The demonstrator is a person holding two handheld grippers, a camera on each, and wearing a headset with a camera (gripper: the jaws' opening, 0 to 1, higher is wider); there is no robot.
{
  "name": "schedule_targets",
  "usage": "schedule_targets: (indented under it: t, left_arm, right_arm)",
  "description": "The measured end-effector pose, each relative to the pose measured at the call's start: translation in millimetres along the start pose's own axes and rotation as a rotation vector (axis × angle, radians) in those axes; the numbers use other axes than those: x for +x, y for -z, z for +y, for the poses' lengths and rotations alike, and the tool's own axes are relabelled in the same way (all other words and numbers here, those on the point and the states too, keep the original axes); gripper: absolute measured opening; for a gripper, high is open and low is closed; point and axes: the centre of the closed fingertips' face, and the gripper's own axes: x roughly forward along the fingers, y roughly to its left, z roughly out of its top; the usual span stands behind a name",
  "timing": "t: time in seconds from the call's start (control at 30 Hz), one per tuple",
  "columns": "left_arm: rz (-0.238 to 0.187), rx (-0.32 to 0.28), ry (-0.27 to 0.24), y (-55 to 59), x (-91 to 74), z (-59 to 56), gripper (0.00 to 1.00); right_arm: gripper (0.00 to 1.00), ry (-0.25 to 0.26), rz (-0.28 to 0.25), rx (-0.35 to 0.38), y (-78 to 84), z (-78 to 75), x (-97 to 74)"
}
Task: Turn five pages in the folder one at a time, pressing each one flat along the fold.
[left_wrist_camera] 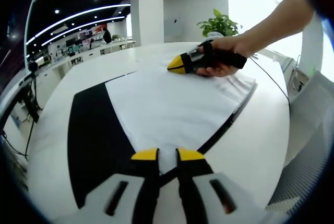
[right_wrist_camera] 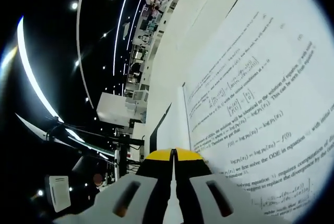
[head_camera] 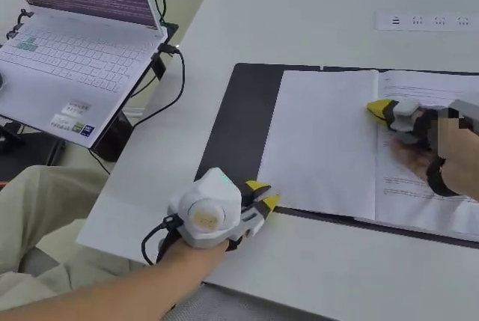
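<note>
An open folder lies on the white table, its black cover [head_camera: 236,119] showing at the left. A blank turned page [head_camera: 322,141] lies on its left half and a printed page [head_camera: 419,194] on its right half. My right gripper [head_camera: 378,108] is shut, with its yellow tips resting on the paper at the fold. In its own view the right gripper [right_wrist_camera: 174,153] points along the fold, with printed text [right_wrist_camera: 250,104] to its right. My left gripper [head_camera: 263,193] sits at the folder's near edge with its jaws slightly apart. The left gripper [left_wrist_camera: 167,154] holds nothing, and the blank page [left_wrist_camera: 167,104] lies ahead of it.
An open laptop [head_camera: 67,59] stands at the far left on a lower stand, with a black cable [head_camera: 176,74] hanging beside it. A white power strip [head_camera: 426,20] is set into the table beyond the folder. The table edge [head_camera: 135,250] runs near my left hand.
</note>
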Motion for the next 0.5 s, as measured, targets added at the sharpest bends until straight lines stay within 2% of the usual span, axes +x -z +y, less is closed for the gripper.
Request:
schedule_targets:
  t: [0.2, 0.4, 0.5]
  left_arm:
    - [-0.004, -0.007, -0.006, 0.3, 0.3, 0.0, 0.11]
    - [-0.010, -0.012, -0.012, -0.3, 0.1, -0.8, 0.11]
    - [-0.010, -0.013, -0.012, -0.3, 0.3, -0.5, 0.11]
  right_arm:
    - [0.00, 0.019, -0.023, 0.004, -15.3, 0.7, 13.4]
    - [0.00, 0.056, -0.032, -0.040, -33.2, 4.7, 31.0]
    - [0.00, 0.064, -0.063, -0.006, -43.8, 2.6, 37.7]
